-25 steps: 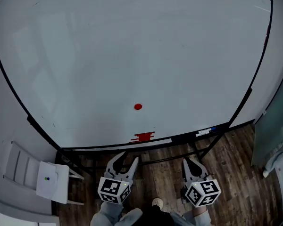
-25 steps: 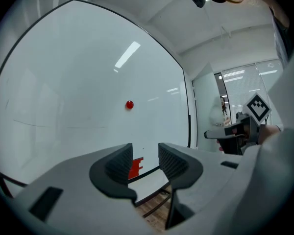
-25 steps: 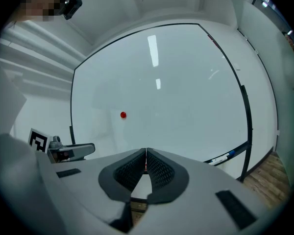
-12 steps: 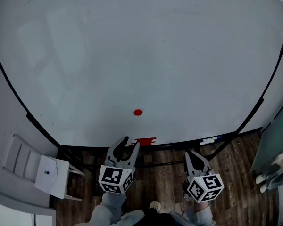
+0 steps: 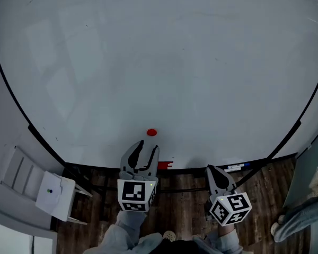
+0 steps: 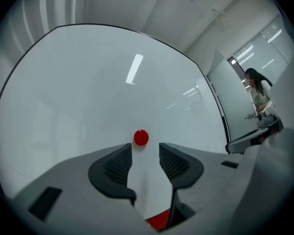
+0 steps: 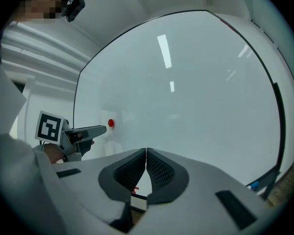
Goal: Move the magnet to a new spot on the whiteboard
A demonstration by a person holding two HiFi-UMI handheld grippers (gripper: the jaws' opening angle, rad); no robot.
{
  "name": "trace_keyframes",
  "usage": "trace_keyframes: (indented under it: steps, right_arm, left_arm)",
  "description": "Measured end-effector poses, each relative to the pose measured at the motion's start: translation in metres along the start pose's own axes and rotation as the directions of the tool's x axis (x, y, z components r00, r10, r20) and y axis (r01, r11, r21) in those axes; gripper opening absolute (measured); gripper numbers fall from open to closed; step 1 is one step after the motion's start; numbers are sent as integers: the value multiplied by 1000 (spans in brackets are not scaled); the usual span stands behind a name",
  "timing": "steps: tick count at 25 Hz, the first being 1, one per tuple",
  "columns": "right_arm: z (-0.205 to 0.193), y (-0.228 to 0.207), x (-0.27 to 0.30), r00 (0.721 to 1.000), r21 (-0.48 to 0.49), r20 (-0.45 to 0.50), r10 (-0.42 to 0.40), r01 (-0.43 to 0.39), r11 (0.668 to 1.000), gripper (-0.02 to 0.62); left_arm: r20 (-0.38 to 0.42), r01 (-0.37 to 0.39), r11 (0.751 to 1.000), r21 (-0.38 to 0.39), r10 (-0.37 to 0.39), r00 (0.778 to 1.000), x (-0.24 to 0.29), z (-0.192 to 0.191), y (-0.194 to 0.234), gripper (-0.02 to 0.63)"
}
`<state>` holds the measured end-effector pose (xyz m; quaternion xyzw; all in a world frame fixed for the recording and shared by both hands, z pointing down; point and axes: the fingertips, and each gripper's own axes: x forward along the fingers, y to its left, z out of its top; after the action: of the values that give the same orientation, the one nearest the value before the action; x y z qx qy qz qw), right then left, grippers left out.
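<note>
A small round red magnet (image 5: 151, 133) sticks low on the big whiteboard (image 5: 159, 62). My left gripper (image 5: 148, 148) is raised just below it, pointing at it, a short gap away. In the left gripper view the magnet (image 6: 140, 137) sits just beyond the left gripper (image 6: 145, 148), whose jaws are opening with nothing between them. My right gripper (image 5: 216, 172) hangs lower right, below the board's edge. In the right gripper view the right gripper (image 7: 146, 153) is shut and empty, and the magnet (image 7: 110, 124) shows at the left gripper's tip (image 7: 95, 130).
A red object (image 5: 166, 165) and a blue marker (image 5: 238, 167) lie on the board's bottom ledge. A white stand (image 5: 50, 192) is at lower left on the wood floor. A person (image 6: 257, 89) stands far to the right of the board.
My left gripper has risen from below the board's ledge up to just under the magnet. The right gripper has stayed low. The head view has moved closer to the board.
</note>
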<state>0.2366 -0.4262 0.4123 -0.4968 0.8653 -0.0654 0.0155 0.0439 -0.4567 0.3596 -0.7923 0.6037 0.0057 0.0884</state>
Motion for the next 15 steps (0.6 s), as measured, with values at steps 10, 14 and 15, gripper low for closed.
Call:
trace_keyframes:
  steps: [10, 14, 15]
  right_arm:
    - [6, -14, 17, 1000, -15, 4, 22, -22, 1000, 28]
    - [5, -23, 19, 1000, -9, 5, 9, -9, 1000, 28]
    - [5, -25, 20, 1000, -8, 5, 6, -6, 1000, 28]
  left_arm:
    - [46, -92, 995, 47, 90, 995, 25, 12, 2, 184]
    - [62, -134, 989, 61, 131, 990, 29, 13, 6, 184]
    - [66, -146, 987, 60, 142, 988, 28, 13, 7, 183]
